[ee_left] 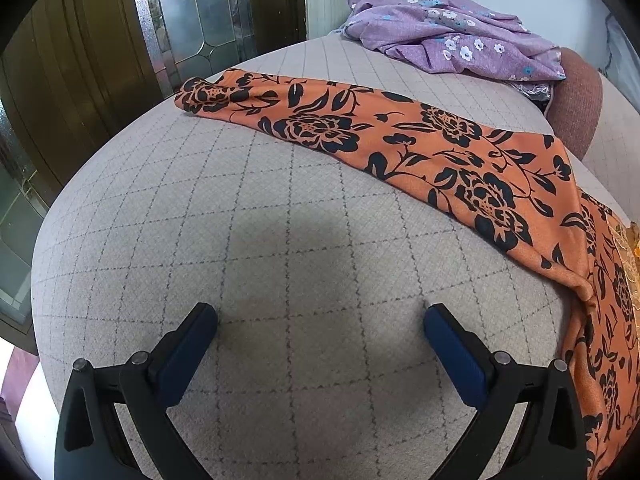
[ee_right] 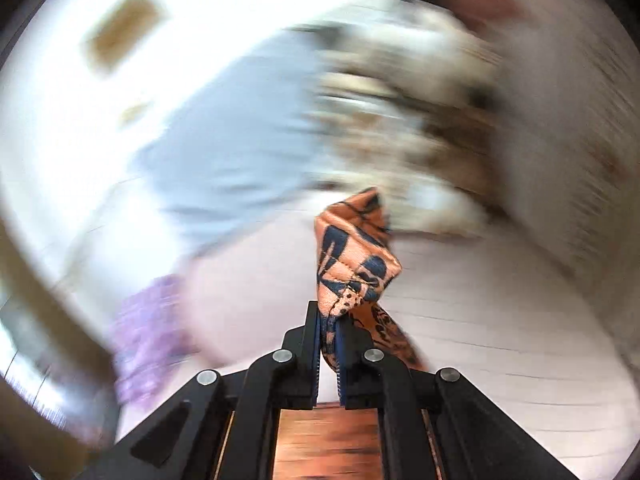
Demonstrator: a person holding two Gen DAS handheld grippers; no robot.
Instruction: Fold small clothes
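An orange garment with black flowers (ee_left: 400, 136) lies stretched across the grey checked bed (ee_left: 280, 248), running from the far left to the right edge. My left gripper (ee_left: 320, 320) hovers over bare bedding in front of it, its blue pads wide apart and nothing between them. In the right wrist view my right gripper (ee_right: 329, 320) is shut on a bunched corner of the orange garment (ee_right: 354, 256), which sticks up past the fingertips. The surroundings in that view are smeared by motion.
A purple flowered cloth (ee_left: 444, 28) lies crumpled at the far end of the bed, next to a rust-brown cushion (ee_left: 576, 100). A dark wooden door with glass panes (ee_left: 192, 16) stands beyond the bed's left edge.
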